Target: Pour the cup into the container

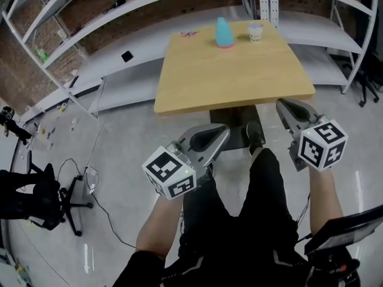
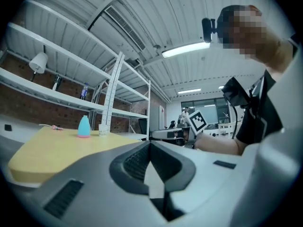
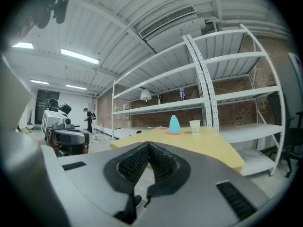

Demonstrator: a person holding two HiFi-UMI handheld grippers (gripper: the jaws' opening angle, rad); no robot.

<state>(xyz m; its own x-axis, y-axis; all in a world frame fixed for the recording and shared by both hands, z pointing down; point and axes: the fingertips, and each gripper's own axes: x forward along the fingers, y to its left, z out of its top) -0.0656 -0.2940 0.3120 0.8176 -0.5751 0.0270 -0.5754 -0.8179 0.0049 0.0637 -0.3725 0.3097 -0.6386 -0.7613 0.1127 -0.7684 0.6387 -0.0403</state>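
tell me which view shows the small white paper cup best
The head view: the small white paper cup, open top visible, stands on the light wooden table right of the turquoise bottle-shaped container. The right gripper view shows the cup side-on only; the left gripper view, only a speck.

Before me a square wooden tabletop, white metal shelving behind it, brick wall, glossy grey floor below me, black office chair at my left, strip lights overhead
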